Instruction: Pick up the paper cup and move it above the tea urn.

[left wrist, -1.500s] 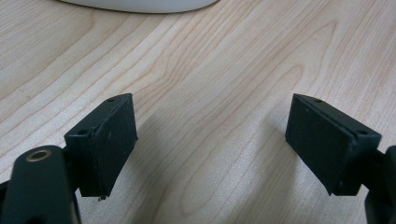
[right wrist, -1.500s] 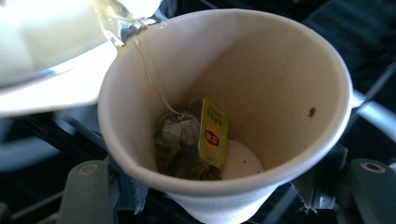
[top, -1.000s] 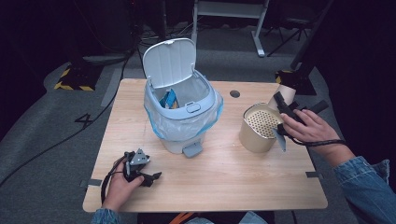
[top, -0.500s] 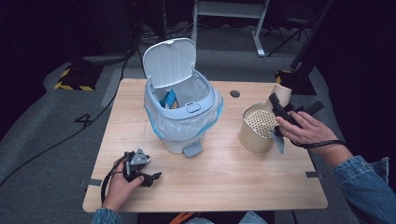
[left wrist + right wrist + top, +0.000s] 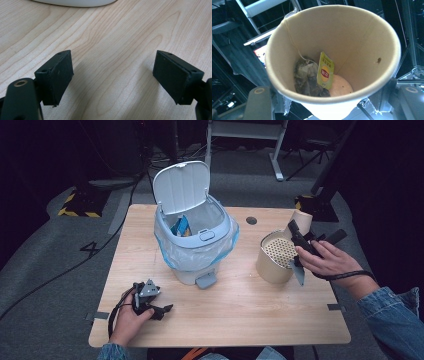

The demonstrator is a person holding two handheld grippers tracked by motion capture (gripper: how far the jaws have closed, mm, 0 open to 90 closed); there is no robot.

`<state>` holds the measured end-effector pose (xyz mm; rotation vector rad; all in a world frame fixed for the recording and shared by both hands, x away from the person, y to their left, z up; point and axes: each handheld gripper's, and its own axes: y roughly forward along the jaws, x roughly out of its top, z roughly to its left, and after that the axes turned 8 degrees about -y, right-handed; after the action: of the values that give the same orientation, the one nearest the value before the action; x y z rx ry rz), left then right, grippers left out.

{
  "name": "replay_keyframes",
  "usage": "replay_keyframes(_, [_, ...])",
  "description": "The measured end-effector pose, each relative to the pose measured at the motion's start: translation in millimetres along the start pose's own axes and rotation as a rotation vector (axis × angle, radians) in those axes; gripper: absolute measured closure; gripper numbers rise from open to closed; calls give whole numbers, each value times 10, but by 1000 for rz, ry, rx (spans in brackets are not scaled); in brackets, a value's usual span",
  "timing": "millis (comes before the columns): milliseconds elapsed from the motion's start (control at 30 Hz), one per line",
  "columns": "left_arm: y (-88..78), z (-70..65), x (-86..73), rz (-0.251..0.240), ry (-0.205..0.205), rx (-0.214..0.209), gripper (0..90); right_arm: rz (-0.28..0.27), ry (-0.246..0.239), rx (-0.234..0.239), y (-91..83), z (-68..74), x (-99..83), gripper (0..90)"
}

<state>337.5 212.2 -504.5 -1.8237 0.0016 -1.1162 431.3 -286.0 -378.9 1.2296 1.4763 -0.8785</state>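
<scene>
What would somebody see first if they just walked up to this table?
Probably the pale blue bin in the middle of the wooden table, with its lid flipped up. On the right, the right gripper holds a paper cup tipped beside a tan canister with a holed top; a used tea bag with a yellow tag sits inside the cup.

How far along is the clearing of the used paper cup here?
Done: the bin stands lid-up and lined. In hand: the right hand-held gripper holds the paper cup, tea bag inside, over the strainer canister. Left: emptying and binning it. The left hand-held gripper rests open.
</scene>
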Motion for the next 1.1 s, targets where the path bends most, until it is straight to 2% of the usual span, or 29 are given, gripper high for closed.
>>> replay_keyframes(67, [0, 0, 0, 0, 0, 0, 168, 30, 20, 2, -4, 7, -28, 326])
replay_keyframes(133, [0, 0, 0, 0, 0, 0, 168, 35, 7, 0, -10, -1, -18, 326])
replay_keyframes(167, [0, 0, 0, 0, 0, 0, 168, 5, -23, 0, -19, -4, 33, 326])
replay_keyframes(200, [0, 0, 0, 0, 0, 0, 168, 3, -31, -12, -30, -3, 53, 326])
replay_keyframes(267, [0, 0, 0, 0, -1, 0, 168, 21, -10, -2, -22, -9, 6, 326])
replay_keyframes(300, [0, 0, 0, 0, 0, 0, 168, 48, 9, 2, -17, -5, -29, 326])
replay_keyframes(367, [0, 0, 0, 0, 0, 0, 168, 53, 3, 5, -21, 2, -22, 326])
replay_keyframes(400, [0, 0, 0, 0, 0, 0, 168, 38, -26, -6, -24, -5, 7, 326])
replay_keyframes(433, [0, 0, 0, 0, 0, 0, 168, 23, -25, 6, -29, 0, 24, 326])
replay_keyframes(467, [0, 0, 0, 0, 0, 0, 168, 26, -22, -4, -31, -5, 18, 326])
replay_keyframes(500, [0, 0, 0, 0, 0, 0, 168, 55, -11, -9, -28, -17, -14, 326])
replay_keyframes(567, [0, 0, 0, 0, 0, 0, 168, 67, -6, 1, -17, -20, -32, 326])
replay_keyframes(600, [0, 0, 0, 0, 0, 0, 168, 43, -28, 4, -19, -16, 7, 326])
replay_keyframes(667, [0, 0, 0, 0, 0, 0, 168, 21, -43, -26, -21, -2, 36, 326])
replay_keyframes(700, [0, 0, 0, 0, 0, 0, 168, 38, -27, 4, -25, -14, 16, 326])
replay_keyframes(733, [0, 1, 0, 0, -1, -1, 168, 43, -32, 12, -25, -20, 11, 326])
replay_keyframes(800, [0, 1, 0, 0, 0, -1, 168, 30, -47, 2, -25, -12, 18, 326])
replay_keyframes(867, [0, 1, 1, 0, -1, -1, 168, 56, -26, -7, -28, -16, -23, 326])
replay_keyframes(900, [0, 1, 1, 0, -1, -1, 168, 36, -54, 10, -25, -18, -12, 326])
replay_keyframes(933, [0, 1, 1, 0, -1, -1, 168, 28, -65, 6, -30, -14, -7, 326])
replay_keyframes(967, [1, 1, 1, 0, -1, -1, 168, 53, -54, -3, -41, -5, -17, 326])
replay_keyframes(1000, [0, 1, 1, 0, -1, -1, 168, 50, -51, 14, -44, -4, -12, 326])
replay_keyframes(1033, [0, 1, 1, 0, -1, -1, 168, 28, -67, -7, -53, -5, 2, 326])
replay_keyframes(1100, [1, 1, 1, 0, -1, -1, 168, 64, -37, 26, -39, 17, -36, 326])
